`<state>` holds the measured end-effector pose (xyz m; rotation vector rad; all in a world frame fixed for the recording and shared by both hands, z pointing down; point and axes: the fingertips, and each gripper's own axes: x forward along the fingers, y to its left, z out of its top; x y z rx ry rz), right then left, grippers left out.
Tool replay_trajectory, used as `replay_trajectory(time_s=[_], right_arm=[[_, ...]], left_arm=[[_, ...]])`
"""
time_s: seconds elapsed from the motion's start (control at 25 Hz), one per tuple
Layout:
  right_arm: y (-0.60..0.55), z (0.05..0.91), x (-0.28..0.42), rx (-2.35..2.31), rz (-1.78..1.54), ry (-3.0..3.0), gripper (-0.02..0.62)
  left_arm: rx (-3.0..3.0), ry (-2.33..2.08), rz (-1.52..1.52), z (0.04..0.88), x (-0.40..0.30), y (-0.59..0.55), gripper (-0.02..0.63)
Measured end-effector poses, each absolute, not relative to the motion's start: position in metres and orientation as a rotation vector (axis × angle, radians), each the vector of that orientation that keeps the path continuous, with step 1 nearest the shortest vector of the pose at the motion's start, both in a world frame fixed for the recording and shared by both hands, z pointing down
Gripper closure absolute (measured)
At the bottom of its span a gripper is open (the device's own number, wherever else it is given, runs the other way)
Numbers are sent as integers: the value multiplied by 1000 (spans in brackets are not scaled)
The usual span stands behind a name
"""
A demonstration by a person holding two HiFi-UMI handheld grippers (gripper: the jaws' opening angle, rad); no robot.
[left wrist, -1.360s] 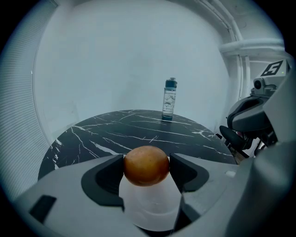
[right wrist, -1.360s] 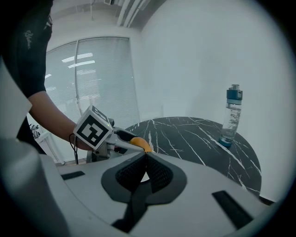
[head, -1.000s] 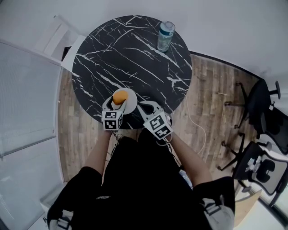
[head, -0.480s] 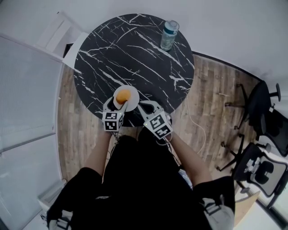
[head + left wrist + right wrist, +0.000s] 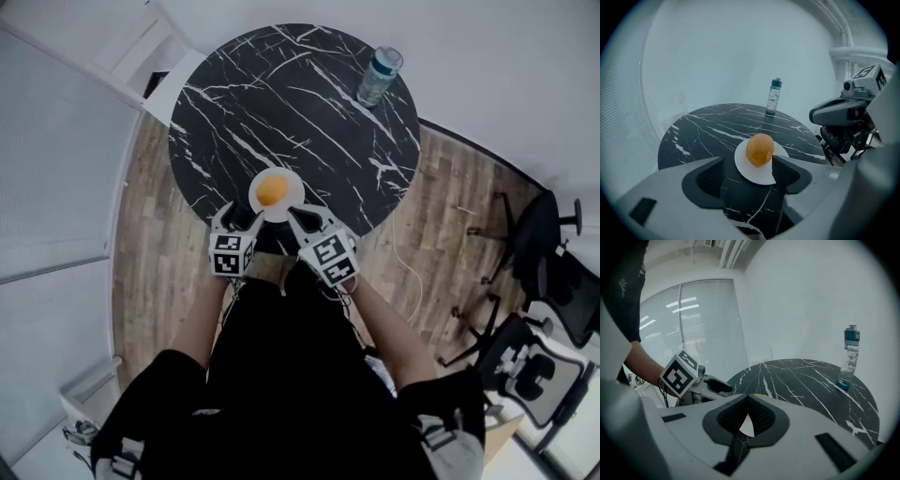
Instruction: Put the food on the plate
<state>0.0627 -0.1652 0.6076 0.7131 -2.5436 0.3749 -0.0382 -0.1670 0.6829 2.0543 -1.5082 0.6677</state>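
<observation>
Black marble veined with white, the tabletop (image 5: 717, 126) carries a white plate (image 5: 746, 172) just ahead of my left fingers (image 5: 705, 174), which stand wide apart with nothing clamped. The round orange-brown food (image 5: 759, 150) sits on that plate, seen through the gap beyond their tips and touching neither one. My right fingers (image 5: 733, 417) are pressed together and empty (only a sliver of white plate shows past them), just beside the left pair at the tabletop's near edge. A clear bottle (image 5: 774, 96) stands upright far beyond both, at the opposite rim.
</observation>
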Motion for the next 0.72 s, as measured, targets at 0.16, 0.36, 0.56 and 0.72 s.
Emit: replay_trajectory(time_s=[0.16,0.36,0.56,0.72], right_arm=[[-156,601,42,689,347,-2553,598],[-152,586,32,866,293,-2526,598],[-149,552,19,947,164,-2522,598],[-147,528,25,1067,153,-2512,598]], left_arm=[[2038,-1541,624,669,-60,-149,298],[2046,-1549,587,651,-72,-138,305],[2116,-1626,529,598,-97,-134,534],[2154,-1695,467,563,-112,-127,606]])
